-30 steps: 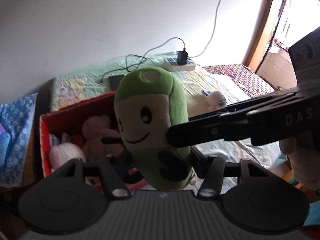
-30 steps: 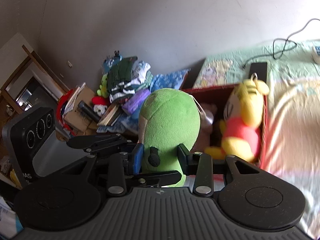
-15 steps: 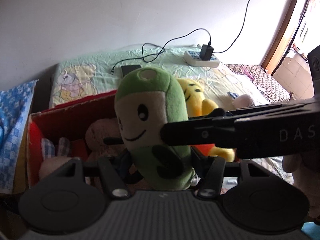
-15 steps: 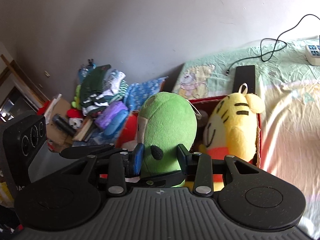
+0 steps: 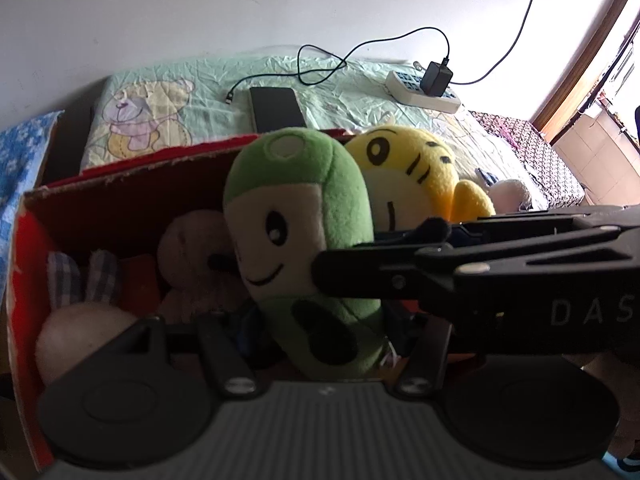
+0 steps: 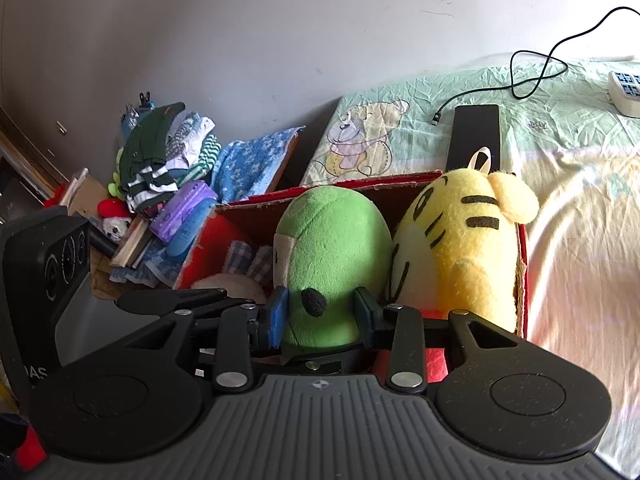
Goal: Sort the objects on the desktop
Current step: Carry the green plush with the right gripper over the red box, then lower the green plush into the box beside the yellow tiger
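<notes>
The lower half of the green plush toy (image 6: 334,264) is being hidden by both tools: it is being pinched by the right gripper (image 6: 320,314) and apparently by the left gripper (image 5: 320,328) too, over the red box (image 5: 120,196). Beside it, the yellow plush (image 6: 460,240) is being partly covered. The box is being supported by a crumpled green sheet (image 5: 192,92) below a white wall (image 6: 280,32).

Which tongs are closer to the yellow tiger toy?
Right, it seems. The right tongs pinch the green toy just beside the yellow tiger toy; the left tongs hold the green toy lower down.
</notes>
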The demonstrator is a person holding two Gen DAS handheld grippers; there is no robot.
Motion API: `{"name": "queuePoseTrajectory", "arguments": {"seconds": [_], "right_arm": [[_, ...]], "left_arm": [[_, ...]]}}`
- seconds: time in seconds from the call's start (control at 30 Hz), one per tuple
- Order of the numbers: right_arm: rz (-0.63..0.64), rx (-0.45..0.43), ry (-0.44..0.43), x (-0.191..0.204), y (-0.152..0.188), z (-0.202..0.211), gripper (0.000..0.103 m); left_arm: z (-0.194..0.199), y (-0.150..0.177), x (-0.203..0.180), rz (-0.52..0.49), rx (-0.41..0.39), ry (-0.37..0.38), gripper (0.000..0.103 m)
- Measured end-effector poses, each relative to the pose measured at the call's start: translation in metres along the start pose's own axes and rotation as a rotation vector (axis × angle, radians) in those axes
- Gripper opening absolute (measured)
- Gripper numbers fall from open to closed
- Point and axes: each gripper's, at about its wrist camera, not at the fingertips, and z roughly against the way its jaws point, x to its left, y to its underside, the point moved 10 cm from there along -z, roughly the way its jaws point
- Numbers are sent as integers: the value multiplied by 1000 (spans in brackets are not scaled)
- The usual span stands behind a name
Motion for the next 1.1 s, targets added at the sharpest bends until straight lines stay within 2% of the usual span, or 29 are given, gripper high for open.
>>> {"name": "queuePoseTrajectory", "arguments": {"seconds": [0.37,0.63,0.9,1.1], "right_arm": [[-28,92,-9,-11,14,-26,38],[-3,63,-5,-10,13,-27,39],[-16,13,-6,-8,9,-22,45],[-59,-45,-3,-13,3,-11,45]], "left_arm": [[-25,14,7,19,67,-28,60],[-29,11,8,18,73,-31,64],[-29,10,8,16,74,-33,71],[-28,10,8,24,76,-36,74]]}}
